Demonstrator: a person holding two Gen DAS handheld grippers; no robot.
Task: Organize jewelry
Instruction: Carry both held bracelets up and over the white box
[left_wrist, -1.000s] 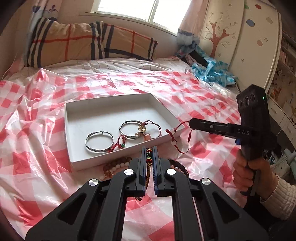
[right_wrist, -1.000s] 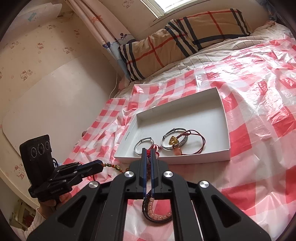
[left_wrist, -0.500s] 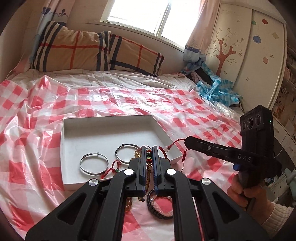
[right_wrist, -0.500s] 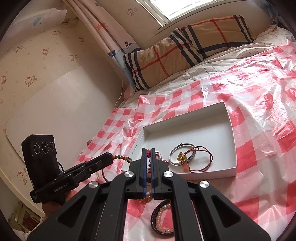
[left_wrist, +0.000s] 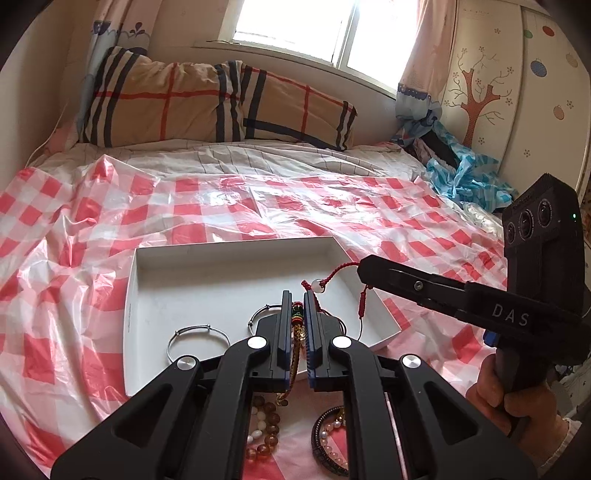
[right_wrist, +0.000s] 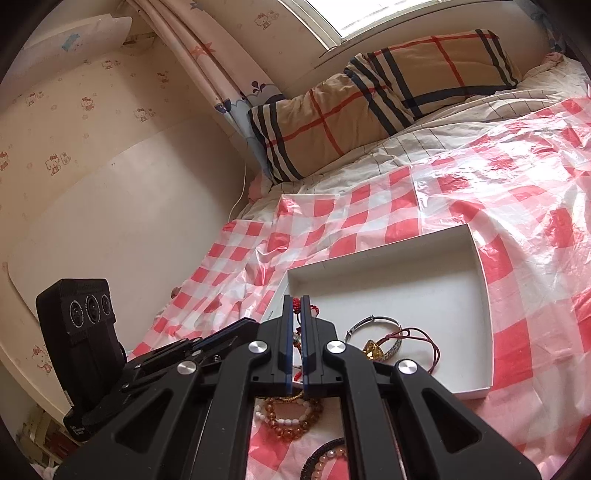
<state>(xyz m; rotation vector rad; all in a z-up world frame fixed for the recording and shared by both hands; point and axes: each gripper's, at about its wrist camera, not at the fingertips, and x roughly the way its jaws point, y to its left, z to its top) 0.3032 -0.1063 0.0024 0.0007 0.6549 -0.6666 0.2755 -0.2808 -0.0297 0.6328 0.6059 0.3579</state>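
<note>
White tray (left_wrist: 236, 254) lies on the checked plastic sheet (left_wrist: 74, 221), its far half bare, two silver bangles (left_wrist: 197, 339) near its front wall. Left gripper (left_wrist: 297, 295) and right gripper (right_wrist: 296, 300), both tilted down over the tray's near edge, each pinch an end of the red cord bracelet (left_wrist: 334, 271). Bead bracelets (right_wrist: 291, 413) lie outside the tray, just before its front wall.

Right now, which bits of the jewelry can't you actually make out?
- Silver bangle, left wrist view: near edge hidden behind the left gripper.
- Dark beaded bracelet, right wrist view: cut off by the frame's bottom and the right gripper.
- Red cord bracelet: part inside the fingers unseen.
</note>
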